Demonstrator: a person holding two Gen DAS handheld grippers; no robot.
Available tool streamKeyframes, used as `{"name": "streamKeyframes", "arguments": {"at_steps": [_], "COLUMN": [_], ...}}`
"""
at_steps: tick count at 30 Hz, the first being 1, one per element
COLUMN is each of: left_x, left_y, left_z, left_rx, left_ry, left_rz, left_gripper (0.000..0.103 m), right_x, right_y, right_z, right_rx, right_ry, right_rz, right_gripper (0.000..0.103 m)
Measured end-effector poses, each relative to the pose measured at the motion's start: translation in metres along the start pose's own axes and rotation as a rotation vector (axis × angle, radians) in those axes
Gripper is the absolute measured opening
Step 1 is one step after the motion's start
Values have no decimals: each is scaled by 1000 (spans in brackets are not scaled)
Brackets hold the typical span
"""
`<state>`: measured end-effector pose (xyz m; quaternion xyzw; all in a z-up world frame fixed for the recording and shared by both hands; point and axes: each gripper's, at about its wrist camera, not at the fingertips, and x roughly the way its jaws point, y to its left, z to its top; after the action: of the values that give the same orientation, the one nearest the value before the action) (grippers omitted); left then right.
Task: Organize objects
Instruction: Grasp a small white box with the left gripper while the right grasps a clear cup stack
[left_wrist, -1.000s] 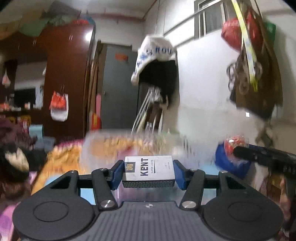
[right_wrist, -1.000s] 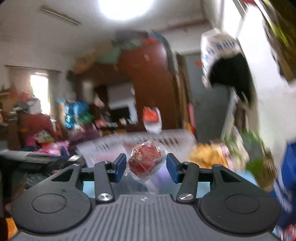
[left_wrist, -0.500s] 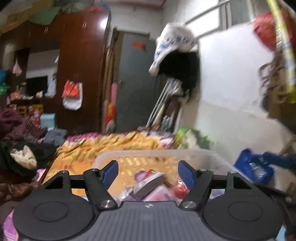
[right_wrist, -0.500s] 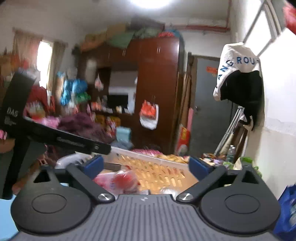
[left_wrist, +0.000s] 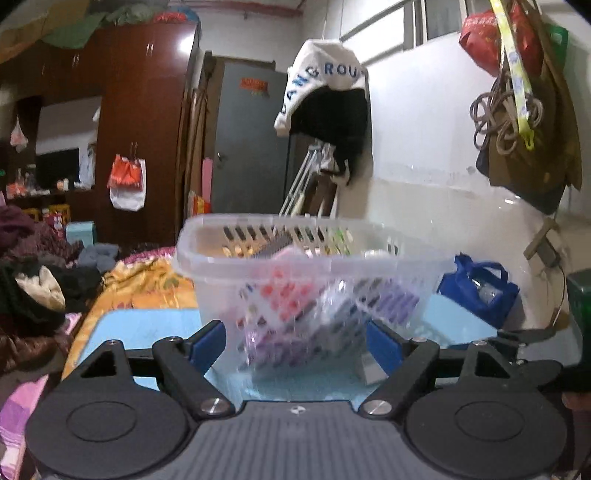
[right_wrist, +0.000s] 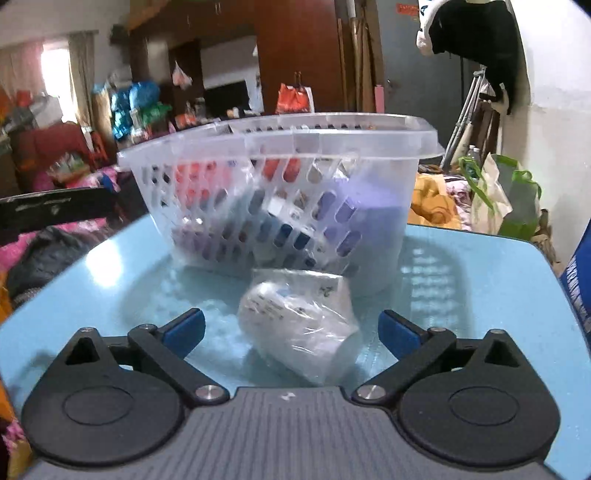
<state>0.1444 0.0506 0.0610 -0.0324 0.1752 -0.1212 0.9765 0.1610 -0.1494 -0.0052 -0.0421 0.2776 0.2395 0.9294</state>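
A clear plastic slotted basket (left_wrist: 207, 236) (right_wrist: 406, 155) stands on a light blue table (right_wrist: 480, 280) (left_wrist: 140, 325) and holds several packets, red and purple among them. My left gripper (left_wrist: 295, 345) is open and empty, low in front of the basket's near wall. My right gripper (right_wrist: 291, 328) is open, low over the table. A white roll in clear plastic wrap (right_wrist: 299, 325) lies on the table between its blue pads (right_wrist: 184, 326), apart from them, just in front of the basket.
A blue bag (left_wrist: 480, 288) sits right of the table by the white wall. Clothes and an orange blanket (left_wrist: 144, 280) lie to the left. A white and green bag (right_wrist: 498, 199) stands behind the table. The other gripper's black body (right_wrist: 51, 210) shows at left.
Both grippers opened and let go of the Kent box and the red wrapped item, which are now in the basket. Both then dropped low to table level before the basket.
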Motion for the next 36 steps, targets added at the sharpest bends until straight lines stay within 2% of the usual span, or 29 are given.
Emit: {"name": "streamKeyframes", "arguments": {"at_steps": [2, 3, 5, 7, 11, 14, 17, 21, 27, 32, 36], "left_x": [6, 11, 15, 22, 44, 64, 86, 103, 113, 118, 114], "left_y": [1, 0, -2, -10, -36, -57, -75, -89, -100, -106, -111], "left_z": [-4, -5, -11, -17, -22, -24, -24, -21, -20, -28, -31], "left_rx": [-10, -12, -6, -5, 11, 5, 5, -41, -68, -31, 23], "left_ry": [25, 40, 63, 83, 138, 174, 235, 265, 284, 316, 312], "left_rz": [-6, -10, -23, -39, -73, -74, -66, -66, -29, 9, 21], "left_gripper": [86, 86, 86, 86, 86, 86, 86, 86, 86, 86, 85], "right_x": [5, 5, 2, -12, -43, -52, -58, -63, -66, -65, -66], "right_y": [4, 3, -2, -11, -40, -51, -63, -68, -73, -73, -72], "right_z": [-1, -1, -2, -9, -22, -25, -29, -28, -29, -29, -28], "right_rx": [-16, -17, 11, 51, 174, 182, 225, 244, 267, 261, 252], "right_ry": [19, 32, 21, -58, -219, -237, -252, -292, -309, -310, -309], "right_rz": [-9, -10, 4, 25, -3, -86, -93, -144, -132, -126, -127], "right_gripper": [90, 78, 78, 78, 78, 78, 78, 78, 78, 79, 79]}}
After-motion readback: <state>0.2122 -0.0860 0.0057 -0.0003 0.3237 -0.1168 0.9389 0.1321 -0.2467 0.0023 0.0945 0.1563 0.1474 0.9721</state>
